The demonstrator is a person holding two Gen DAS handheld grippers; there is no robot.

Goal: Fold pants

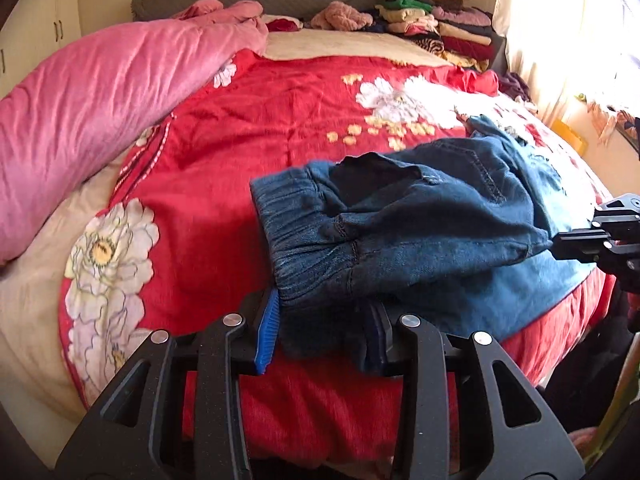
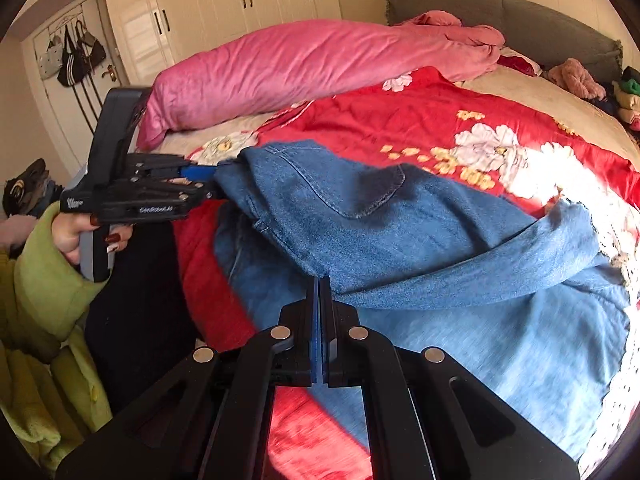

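Nearest the left wrist camera, the left hand-held gripper (image 1: 324,330) is clamped on the elastic waistband of the pants (image 1: 420,232), with one blue pad (image 1: 267,330) against the band's outer face and the other finger buried in denim. From the right wrist view the same tool shows side-on, carried by a hand (image 2: 86,236) in a green sleeve (image 2: 48,280), the waistband corner pinched at its tip. The right hand-held gripper (image 2: 320,292) has its jaws pressed together on a thin fold of the blue cloth along the seat edge.

Between the two grips the upper part of the pants hangs lifted and draped, a back pocket facing up, while the legs lie spread on the red floral quilt (image 1: 248,120) toward the sunlit right side of the bed. A long pink duvet roll (image 1: 80,100) lies along the far left edge, and stacks of folded clothes (image 1: 440,24) sit by the headboard.

The step in hand looks like carrying the waist end over to lay it onto the legs. To do it well, both grips should travel together at equal height so the waistband stays taut and straight, not sagging between them. The lifted part should come down with its edges matched to the layer beneath, and only then should the jaws let go. Pulling too hard risks dragging the legs across the quilt and bunching them.
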